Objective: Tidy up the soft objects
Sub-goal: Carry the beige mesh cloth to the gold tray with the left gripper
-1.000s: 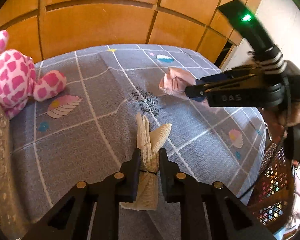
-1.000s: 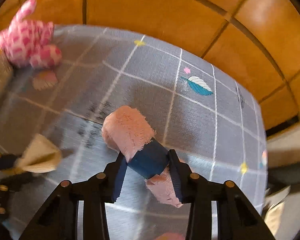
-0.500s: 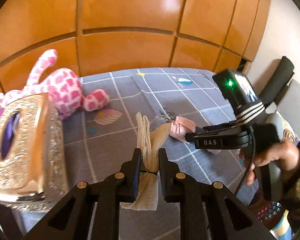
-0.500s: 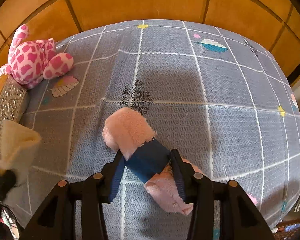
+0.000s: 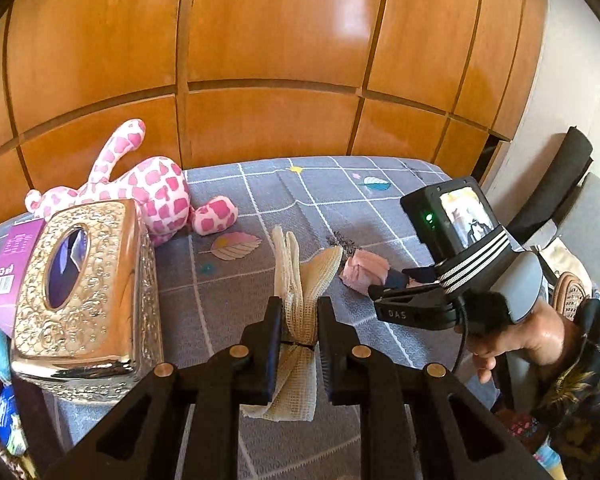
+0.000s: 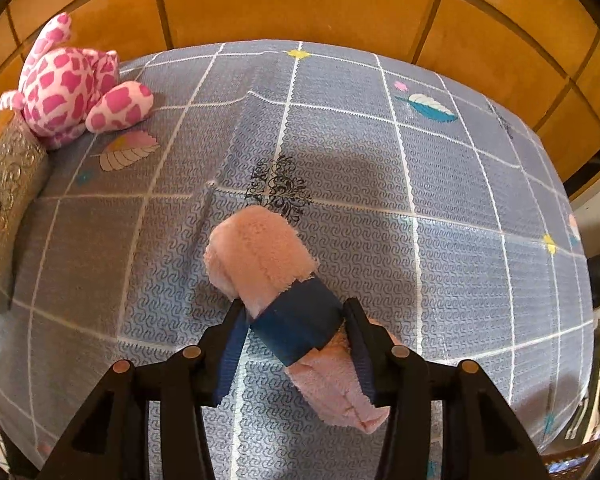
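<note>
Left wrist view: the left hand-held gripper (image 5: 296, 340) is clamped on a cream mesh cloth bundle (image 5: 298, 304) tied with a thin band, lifted above the bed (image 5: 228, 280). Farther out, the right hand-held gripper (image 6: 294, 334) has its jaws loosely around a fuzzy pink roll (image 6: 260, 256) with a navy band, lying on the bed.

Left gripper (image 5: 298, 344): angled down, its two black fingers (image 5: 264, 344) nearly together and clamped on a cream mesh cloth bundle (image 5: 298, 320) that sticks out past the tips.
Right gripper (image 6: 296, 332): pointing steeply down, jaws partly apart, the pink roll's blue band (image 6: 296, 326) between the fingers.
Right hand (image 5: 520, 340): wrapped around that gripper's handle, behind the fingers.
</note>
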`<state>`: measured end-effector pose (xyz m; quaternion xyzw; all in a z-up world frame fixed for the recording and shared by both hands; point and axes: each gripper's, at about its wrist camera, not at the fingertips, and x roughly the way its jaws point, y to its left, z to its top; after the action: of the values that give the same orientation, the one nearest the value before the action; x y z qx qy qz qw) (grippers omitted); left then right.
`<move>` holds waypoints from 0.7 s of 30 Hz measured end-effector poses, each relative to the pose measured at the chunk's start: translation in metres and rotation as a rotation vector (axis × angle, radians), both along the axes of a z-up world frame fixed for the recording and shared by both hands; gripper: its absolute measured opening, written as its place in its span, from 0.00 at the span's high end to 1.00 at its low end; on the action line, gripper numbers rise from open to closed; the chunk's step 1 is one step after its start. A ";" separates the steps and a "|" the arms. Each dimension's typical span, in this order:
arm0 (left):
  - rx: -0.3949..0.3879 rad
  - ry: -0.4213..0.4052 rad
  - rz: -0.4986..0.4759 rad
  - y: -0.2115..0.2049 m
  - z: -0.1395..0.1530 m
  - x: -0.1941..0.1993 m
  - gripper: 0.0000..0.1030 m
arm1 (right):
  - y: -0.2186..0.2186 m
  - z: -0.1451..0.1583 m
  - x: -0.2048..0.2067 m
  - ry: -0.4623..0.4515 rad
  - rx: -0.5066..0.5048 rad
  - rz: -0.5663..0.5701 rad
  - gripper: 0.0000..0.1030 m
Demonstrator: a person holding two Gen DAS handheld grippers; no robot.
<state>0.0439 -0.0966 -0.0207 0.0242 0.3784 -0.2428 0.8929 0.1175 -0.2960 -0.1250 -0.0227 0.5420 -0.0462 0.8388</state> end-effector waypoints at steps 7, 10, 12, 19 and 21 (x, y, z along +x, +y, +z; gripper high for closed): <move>0.012 -0.033 0.028 0.006 0.009 -0.006 0.83 | 0.008 -0.002 -0.004 -0.009 -0.062 0.023 0.52; 0.009 -0.045 0.046 0.012 0.015 -0.006 0.83 | 0.011 -0.001 -0.006 -0.011 -0.070 0.023 0.52; 0.004 -0.045 0.063 0.017 0.017 -0.004 0.83 | 0.012 -0.001 -0.006 -0.011 -0.074 0.024 0.52; -0.017 -0.044 0.125 0.040 0.024 0.002 0.83 | 0.014 -0.002 -0.008 -0.013 -0.091 0.027 0.52; -0.022 -0.050 0.145 0.048 0.027 0.004 0.83 | 0.015 -0.002 -0.007 -0.013 -0.098 0.030 0.52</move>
<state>0.0477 -0.0484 0.0058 -0.0072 0.3541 -0.1811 0.9175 0.1104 -0.2808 -0.1273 -0.0713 0.5334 -0.0604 0.8407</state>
